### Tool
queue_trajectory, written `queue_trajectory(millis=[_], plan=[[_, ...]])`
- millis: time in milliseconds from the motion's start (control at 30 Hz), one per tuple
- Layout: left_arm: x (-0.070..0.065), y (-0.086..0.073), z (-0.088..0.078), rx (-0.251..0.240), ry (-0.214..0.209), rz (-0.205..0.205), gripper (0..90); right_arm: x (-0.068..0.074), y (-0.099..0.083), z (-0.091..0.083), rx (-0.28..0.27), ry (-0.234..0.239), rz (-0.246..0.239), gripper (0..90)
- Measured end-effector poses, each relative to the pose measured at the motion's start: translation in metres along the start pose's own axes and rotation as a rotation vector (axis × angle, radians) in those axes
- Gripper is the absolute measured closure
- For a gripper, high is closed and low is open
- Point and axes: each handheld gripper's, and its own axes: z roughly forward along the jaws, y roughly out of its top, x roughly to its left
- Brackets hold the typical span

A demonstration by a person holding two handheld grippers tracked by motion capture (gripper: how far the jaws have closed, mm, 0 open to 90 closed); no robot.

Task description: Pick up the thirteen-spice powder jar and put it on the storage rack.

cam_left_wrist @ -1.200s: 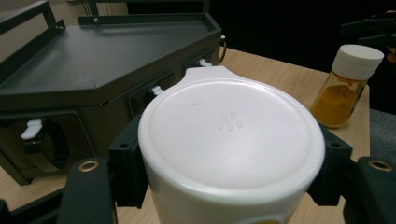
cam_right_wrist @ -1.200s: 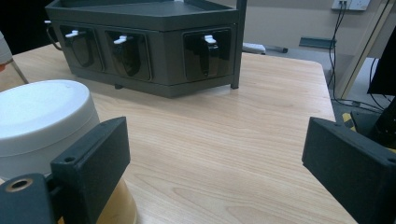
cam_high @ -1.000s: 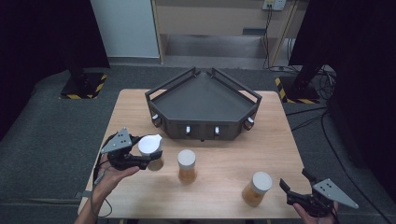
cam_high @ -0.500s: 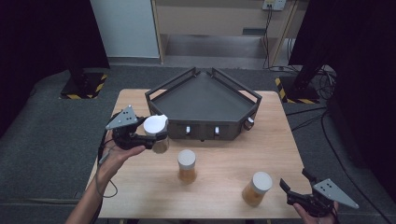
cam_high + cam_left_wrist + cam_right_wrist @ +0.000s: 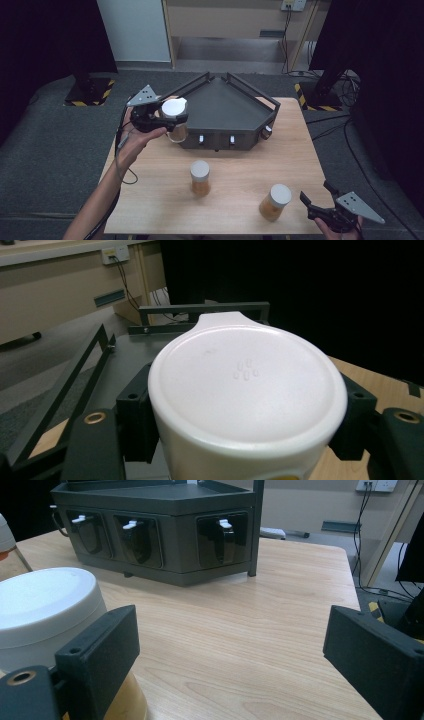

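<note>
My left gripper (image 5: 170, 119) is shut on a white-lidded jar of amber stuff (image 5: 177, 133) and holds it in the air at the left front corner of the dark three-cornered tray (image 5: 225, 107). In the left gripper view the jar's lid (image 5: 245, 385) sits between the two black jaws, with the tray's rail behind it. A second jar (image 5: 200, 177) stands mid-table. A third jar (image 5: 275, 202) stands near the front right. My right gripper (image 5: 315, 192) is open just right of it, and the jar's lid (image 5: 45, 610) shows beside its left jaw, not between the jaws.
The tray's front wall carries several small latched doors (image 5: 135, 537). The wooden table (image 5: 240, 160) ends close behind my right hand at the front right corner. Dark carpet and stands surround the table.
My left gripper has lifted the jar and carried it away from the front, up and to the right, to the tray's left corner. The right gripper has stayed put.
</note>
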Motion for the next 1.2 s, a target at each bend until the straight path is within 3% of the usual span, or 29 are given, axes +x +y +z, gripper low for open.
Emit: queue_trajectory(millis=[267,533,667,967,1200], plan=[[0.014,0.007,0.023,-0.001,0.059,-0.045,29.6,0.000,0.000,0.000,0.000,0.000,0.003,7.7],[0.024,0.007,0.049,-0.012,0.147,-0.084,29.6,-0.001,-0.001,0.000,0.001,0.000,0.007,7.9],[0.024,0.011,0.062,0.008,0.193,-0.061,29.6,-0.002,-0.001,0.000,-0.001,0.000,0.012,7.9],[0.029,0.009,0.087,0.017,0.246,-0.076,29.6,-0.002,-0.001,0.000,0.000,0.002,0.018,7.9],[0.033,0.000,0.099,0.015,0.257,-0.106,29.7,-0.003,-0.002,0.000,-0.005,0.004,0.022,7.9]])
